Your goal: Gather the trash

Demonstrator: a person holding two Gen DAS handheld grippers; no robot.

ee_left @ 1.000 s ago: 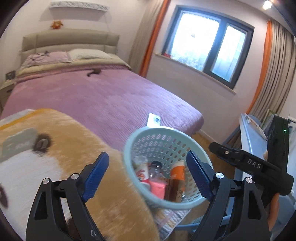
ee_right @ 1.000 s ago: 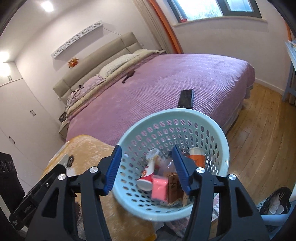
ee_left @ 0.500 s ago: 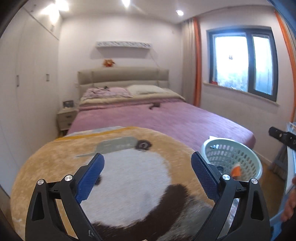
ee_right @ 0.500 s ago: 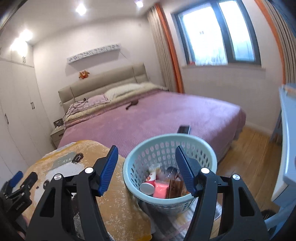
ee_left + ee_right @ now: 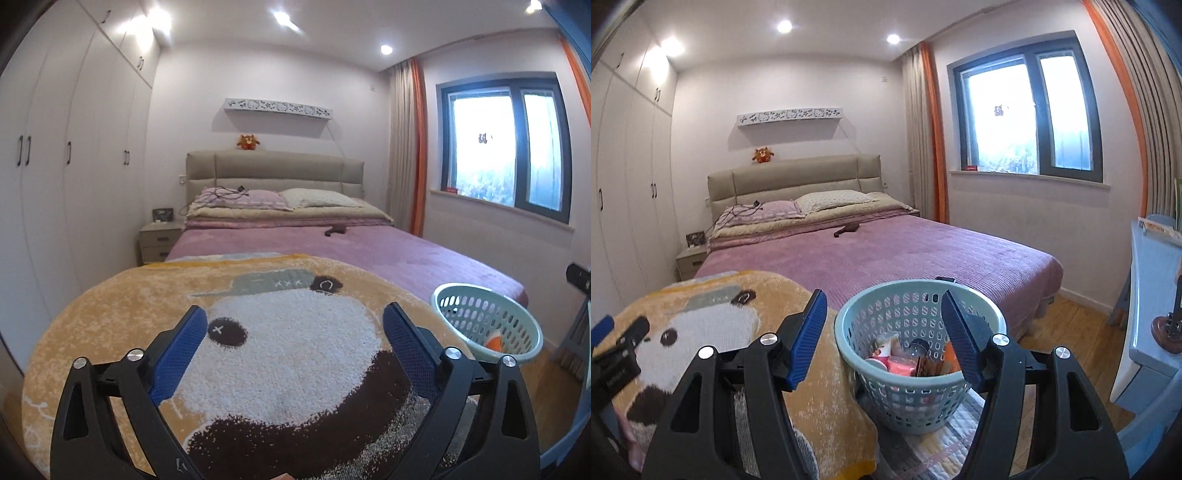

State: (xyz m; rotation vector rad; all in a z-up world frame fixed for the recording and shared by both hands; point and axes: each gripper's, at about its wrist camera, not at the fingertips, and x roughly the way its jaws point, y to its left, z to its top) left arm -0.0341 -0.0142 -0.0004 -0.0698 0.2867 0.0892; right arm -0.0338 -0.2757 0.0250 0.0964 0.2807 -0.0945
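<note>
A pale green perforated basket stands at the foot of the bed and holds trash: a red and white cup, a pink packet, a small bottle and an orange item. It also shows in the left wrist view at the right. My right gripper is open and empty, raised in front of the basket. My left gripper is open and empty above the bear-pattern blanket.
A bed with a purple cover fills the middle, with a dark object on it. White wardrobes line the left wall. A blue-grey desk stands at the right, over wooden floor.
Both grippers have pulled back and tilted up from the basket. The left view has swung left onto the bear blanket, and the basket now sits at its right edge.
</note>
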